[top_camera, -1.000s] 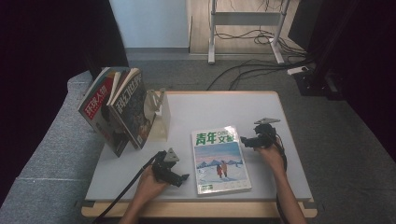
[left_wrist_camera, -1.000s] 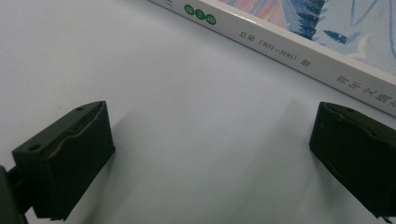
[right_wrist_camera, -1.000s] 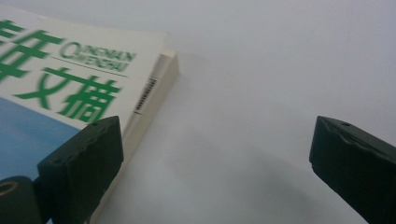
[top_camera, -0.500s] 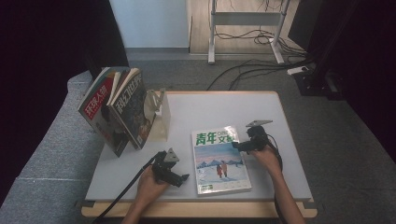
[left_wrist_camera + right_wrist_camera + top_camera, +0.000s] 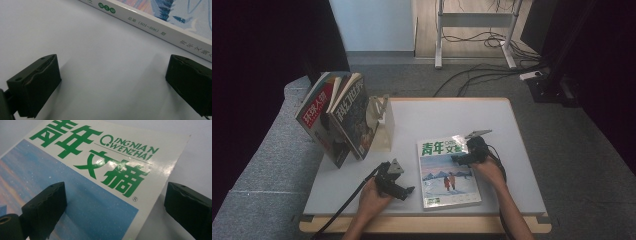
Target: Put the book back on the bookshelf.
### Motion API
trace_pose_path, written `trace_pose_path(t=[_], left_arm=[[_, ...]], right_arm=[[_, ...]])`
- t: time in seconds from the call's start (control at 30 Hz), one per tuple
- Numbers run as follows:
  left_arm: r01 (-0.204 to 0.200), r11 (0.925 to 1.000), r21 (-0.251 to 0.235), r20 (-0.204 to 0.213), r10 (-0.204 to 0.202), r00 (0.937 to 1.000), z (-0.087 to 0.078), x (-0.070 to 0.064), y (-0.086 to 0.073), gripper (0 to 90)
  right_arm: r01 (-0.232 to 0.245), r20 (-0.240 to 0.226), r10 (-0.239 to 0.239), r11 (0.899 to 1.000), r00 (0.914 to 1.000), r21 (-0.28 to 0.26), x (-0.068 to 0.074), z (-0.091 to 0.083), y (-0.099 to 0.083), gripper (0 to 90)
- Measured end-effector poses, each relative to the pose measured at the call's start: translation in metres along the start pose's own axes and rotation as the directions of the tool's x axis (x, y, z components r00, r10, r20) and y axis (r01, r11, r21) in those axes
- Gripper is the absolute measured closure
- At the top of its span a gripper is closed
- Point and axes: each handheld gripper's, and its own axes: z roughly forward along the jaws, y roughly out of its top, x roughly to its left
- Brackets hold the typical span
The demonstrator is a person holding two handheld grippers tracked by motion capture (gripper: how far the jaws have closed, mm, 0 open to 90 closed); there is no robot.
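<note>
A glossy magazine with green title characters and a blue snowy cover [image 5: 448, 172] lies flat on the white table [image 5: 422, 117], near its front edge. The right gripper [image 5: 115, 200] hovers spread over the magazine's top right corner, wrist angled inward. The left gripper [image 5: 112, 80], released, rests low beside the spine.

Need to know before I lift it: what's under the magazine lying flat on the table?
The magazine lies flat on the white table, spine toward the open left gripper. Whatever lies beneath its cover is hidden. The open right gripper hovers over its top corner.
</note>
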Motion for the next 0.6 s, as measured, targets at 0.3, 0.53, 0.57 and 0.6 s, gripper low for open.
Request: trace_pose_path(t=[0.3, 0.53, 0.57, 0.6], left_arm=[[0.000, 1.0000, 0.000, 0.000, 0.000, 1.0000, 0.0000, 0.0000, 0.0000, 0.0], [0.000, 1.0000, 0.000, 0.000, 0.000, 1.0000, 0.0000, 0.0000, 0.0000, 0.0], [0.000, 1.0000, 0.000, 0.000, 0.000, 1.0000, 0.0000, 0.0000, 0.0000, 0.0], [0.000, 1.0000, 0.000, 0.000, 0.000, 1.0000, 0.0000, 0.0000, 0.0000, 0.0]], right_arm=[[-0.019, -0.014, 0.019, 1.000, 0.9997, 0.006, -0.0014, 0.0057, 0.0019, 0.6], [0.007, -0.014, -0.007, 1.000, 0.9999, 0.011, -0.0004, 0.0019, 0.0031, 4.0], [0.012, -0.013, -0.012, 1.000, 0.9998, 0.011, 0.0004, 0.0010, 0.0034, 4.2], [0.017, -0.015, -0.017, 1.000, 0.9997, 0.010, 0.0009, 0.0003, 0.0038, 4.2]])
